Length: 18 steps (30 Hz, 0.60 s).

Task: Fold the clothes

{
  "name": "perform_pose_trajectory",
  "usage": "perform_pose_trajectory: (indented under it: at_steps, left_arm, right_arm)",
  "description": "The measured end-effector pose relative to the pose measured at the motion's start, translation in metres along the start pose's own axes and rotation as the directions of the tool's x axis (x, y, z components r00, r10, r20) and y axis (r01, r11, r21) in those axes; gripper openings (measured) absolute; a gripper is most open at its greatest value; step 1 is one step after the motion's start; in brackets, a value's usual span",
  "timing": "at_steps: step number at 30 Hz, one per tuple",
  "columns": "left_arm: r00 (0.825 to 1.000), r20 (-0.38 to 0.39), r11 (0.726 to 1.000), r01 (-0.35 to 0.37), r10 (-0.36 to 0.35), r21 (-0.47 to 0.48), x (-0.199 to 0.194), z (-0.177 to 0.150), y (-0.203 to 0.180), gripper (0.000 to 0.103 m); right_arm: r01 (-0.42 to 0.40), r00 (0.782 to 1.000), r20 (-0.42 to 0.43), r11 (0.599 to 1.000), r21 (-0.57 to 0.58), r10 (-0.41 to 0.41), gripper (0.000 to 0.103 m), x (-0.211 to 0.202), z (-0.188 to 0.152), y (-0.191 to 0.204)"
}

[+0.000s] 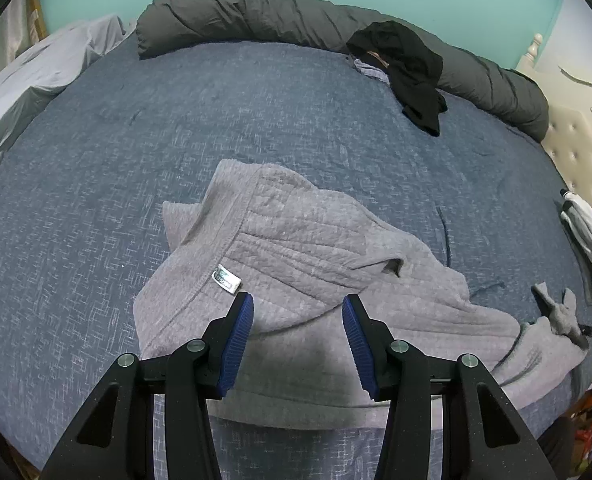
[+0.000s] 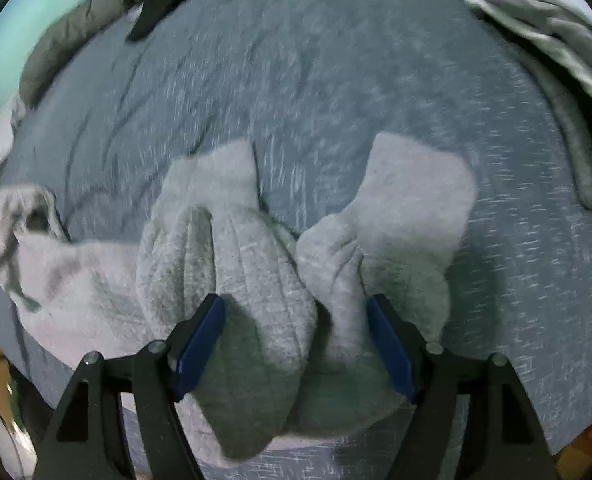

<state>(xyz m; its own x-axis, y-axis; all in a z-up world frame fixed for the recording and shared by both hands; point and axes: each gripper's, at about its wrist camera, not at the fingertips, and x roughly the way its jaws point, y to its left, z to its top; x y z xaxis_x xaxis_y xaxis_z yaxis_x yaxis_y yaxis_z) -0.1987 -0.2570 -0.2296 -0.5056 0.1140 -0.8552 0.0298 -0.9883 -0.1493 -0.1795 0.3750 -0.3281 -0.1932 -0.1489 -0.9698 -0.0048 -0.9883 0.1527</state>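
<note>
The right hand-held gripper point(image 2: 296, 344) stands wide, jaws apart over bunched grey fleece point(image 2: 256, 280), pads not pressing it. The left hand-held gripper point(image 1: 298, 336) is half open and empty just above the same fleece point(image 1: 296, 240) on the bed point(image 1: 96, 160). The fleece looks thick, soft and light; it will sag and bunch, not slip. Best holds are probably the stitched hem by the label point(image 1: 227, 278), just ahead of the left jaws, and the cuffs ahead of the right. Further off lies a black garment point(image 1: 408, 68).
</note>
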Motion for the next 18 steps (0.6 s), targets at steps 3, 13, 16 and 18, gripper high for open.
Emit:
perform_pose_trajectory:
  at_steps: [3, 13, 16, 18]
  left_arm:
    - [1.000, -0.003, 1.000, -0.001, 0.001, -0.003, 0.002, 0.000, 0.002, 0.050]
    - [1.000, -0.009, 1.000, 0.002, -0.002, -0.004, 0.010, -0.002, 0.001, 0.050]
    - [1.000, -0.004, 1.000, 0.000, 0.000, -0.004, 0.009, -0.001, 0.001, 0.050]
    - [1.000, 0.000, 1.000, -0.002, 0.002, -0.006, 0.008, -0.001, 0.003, 0.050]
  right_arm:
    - [0.002, 1.000, -0.008, 1.000, 0.000, -0.002, 0.075, 0.006, 0.003, -0.001]
    - [0.034, 0.996, 0.080, 0.997, -0.070, -0.028, 0.013, -0.007, -0.002, 0.015]
    - [0.009, 0.991, 0.136, 0.998, -0.065, 0.000, 0.010, -0.024, 0.004, 0.014]
    - [0.001, 0.983, 0.181, 0.997, -0.072, 0.013, 0.009, -0.038, 0.012, 0.016]
